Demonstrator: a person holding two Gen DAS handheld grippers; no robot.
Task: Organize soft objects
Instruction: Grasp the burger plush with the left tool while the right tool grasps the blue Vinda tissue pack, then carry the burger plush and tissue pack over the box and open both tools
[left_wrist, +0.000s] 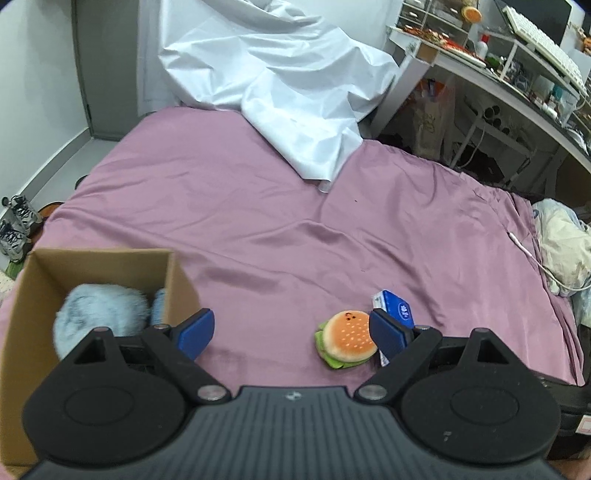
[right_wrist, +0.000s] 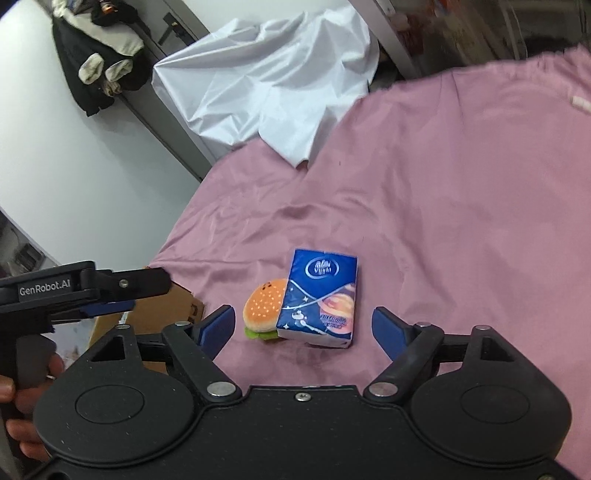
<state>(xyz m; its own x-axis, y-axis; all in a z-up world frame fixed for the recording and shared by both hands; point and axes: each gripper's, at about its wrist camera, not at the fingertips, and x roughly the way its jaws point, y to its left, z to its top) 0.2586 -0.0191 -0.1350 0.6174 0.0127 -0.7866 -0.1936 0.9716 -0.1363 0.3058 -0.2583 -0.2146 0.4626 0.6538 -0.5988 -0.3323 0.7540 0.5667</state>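
Note:
A small plush burger (left_wrist: 347, 339) lies on the pink bedsheet (left_wrist: 258, 206), touching a blue tissue pack (left_wrist: 397, 308) on its right. My left gripper (left_wrist: 291, 332) is open and empty; its right finger sits in front of the tissue pack, next to the burger. A cardboard box (left_wrist: 177, 284) at the left holds a fluffy pale blue plush (left_wrist: 99, 314). In the right wrist view the burger (right_wrist: 263, 306) and tissue pack (right_wrist: 319, 299) lie just ahead of my open, empty right gripper (right_wrist: 304, 328). The left gripper's body (right_wrist: 85, 291) shows above the box (right_wrist: 162, 314).
A crumpled white sheet (left_wrist: 288, 85) covers the far end of the bed. A cluttered desk (left_wrist: 517, 74) stands at the right, shoes (left_wrist: 16, 221) on the floor at the left. Clothes hang on a door (right_wrist: 99, 55). A white cable (left_wrist: 532, 254) runs along the bed's right edge.

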